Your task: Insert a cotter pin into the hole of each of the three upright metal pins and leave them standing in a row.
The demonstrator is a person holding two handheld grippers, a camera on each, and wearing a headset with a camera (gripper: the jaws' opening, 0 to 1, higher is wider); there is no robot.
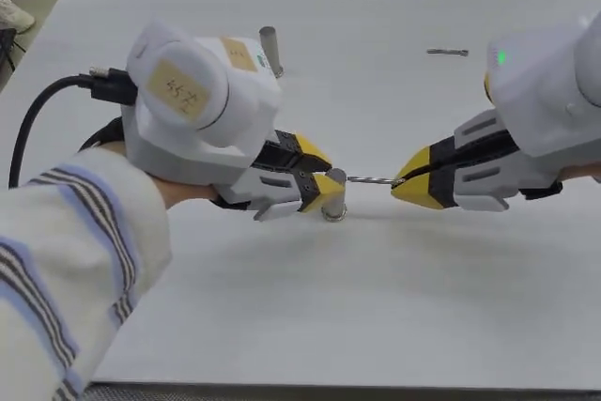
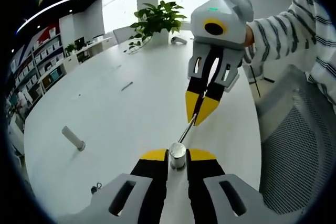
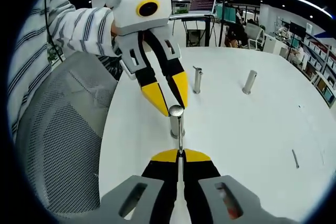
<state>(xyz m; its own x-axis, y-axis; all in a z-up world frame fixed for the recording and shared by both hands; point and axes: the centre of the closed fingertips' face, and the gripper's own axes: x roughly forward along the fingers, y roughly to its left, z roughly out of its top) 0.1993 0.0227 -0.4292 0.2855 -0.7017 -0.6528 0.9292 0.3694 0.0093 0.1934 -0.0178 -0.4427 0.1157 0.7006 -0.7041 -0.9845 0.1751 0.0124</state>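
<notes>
One metal pin [image 3: 176,121] stands upright on the table [image 1: 282,307], left gripper [image 1: 324,190] with jaws narrow and closed on its top; right gripper [image 1: 399,183] jaws clamped on a cotter pin [image 1: 371,178], held level, tip at the pin's upper side, entry into hole not discernible. Second pin [image 3: 197,80] and third pin [image 3: 249,82] stand beyond, apart. Likely hazard: tip off the hole while pushing would bend the thin cotter pin or shove the metal pin over, the grip being high.
</notes>
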